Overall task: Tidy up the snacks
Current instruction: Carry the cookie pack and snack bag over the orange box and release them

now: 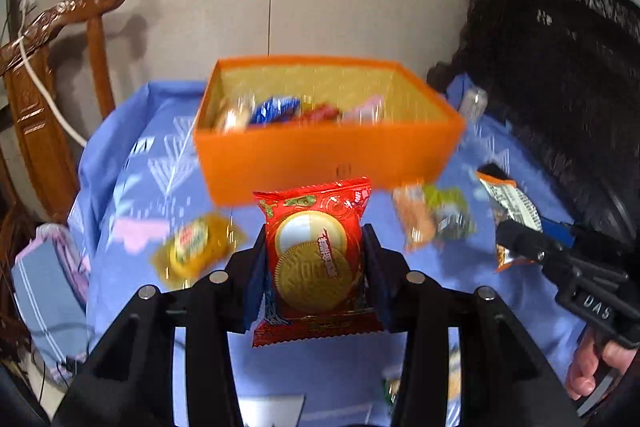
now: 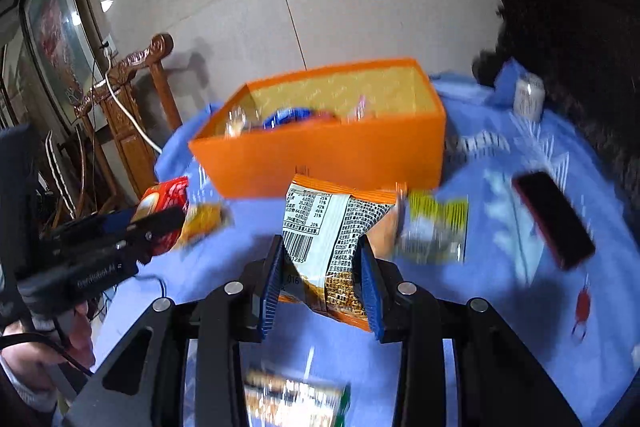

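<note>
One orange box (image 1: 320,155) holds several snack packets, too blurred to count. Two grippers each hold one packet. Two more packets lie near the box, on the cloth.

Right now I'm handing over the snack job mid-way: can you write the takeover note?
Left hand-held gripper: shut on a red foil biscuit packet, clear of the blue cloth.
Right hand-held gripper: shut on an orange-and-white printed snack bag, also lifted.
Open orange cardboard box sits just ahead; several wrapped snacks already lie inside.
Left to do: drop both held packs in, then collect the yellow wrapped snack, the green-and-clear packet and a blurred packet near the front edge.
</note>
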Demonstrator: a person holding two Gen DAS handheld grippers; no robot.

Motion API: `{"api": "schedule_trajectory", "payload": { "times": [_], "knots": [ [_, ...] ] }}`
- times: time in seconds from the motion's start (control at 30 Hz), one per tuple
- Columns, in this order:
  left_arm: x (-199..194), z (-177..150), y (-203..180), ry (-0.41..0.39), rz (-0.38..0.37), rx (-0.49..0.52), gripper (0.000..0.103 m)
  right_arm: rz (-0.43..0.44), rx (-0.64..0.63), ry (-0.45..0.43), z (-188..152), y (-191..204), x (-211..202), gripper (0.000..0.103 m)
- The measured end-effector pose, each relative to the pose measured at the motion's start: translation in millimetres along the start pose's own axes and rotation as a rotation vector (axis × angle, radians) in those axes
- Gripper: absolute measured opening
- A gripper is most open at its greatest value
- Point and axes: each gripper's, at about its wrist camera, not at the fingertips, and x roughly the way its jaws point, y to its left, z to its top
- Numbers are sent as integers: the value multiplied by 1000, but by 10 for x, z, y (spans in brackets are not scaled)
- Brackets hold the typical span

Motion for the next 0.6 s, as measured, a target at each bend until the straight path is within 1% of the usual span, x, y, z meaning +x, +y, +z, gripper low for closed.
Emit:
{"api": "schedule_trajectory", "payload": {
  "times": [0.17,0.3,0.47,0.6],
  "knots": [
    [42,629,31,-65,21,39,43,-23,-32,-67,499,-3,57,36],
    [123,934,81,-87,56,48,43,-40,-48,-111,861,-1,151,36],
    [247,1196,170,-96,91,27,43,-39,-65,-127,1160,36,301,36],
    [371,1321,221,-92,115,23,43,-46,-98,-129,1341,94,472,36]
  ]
}}
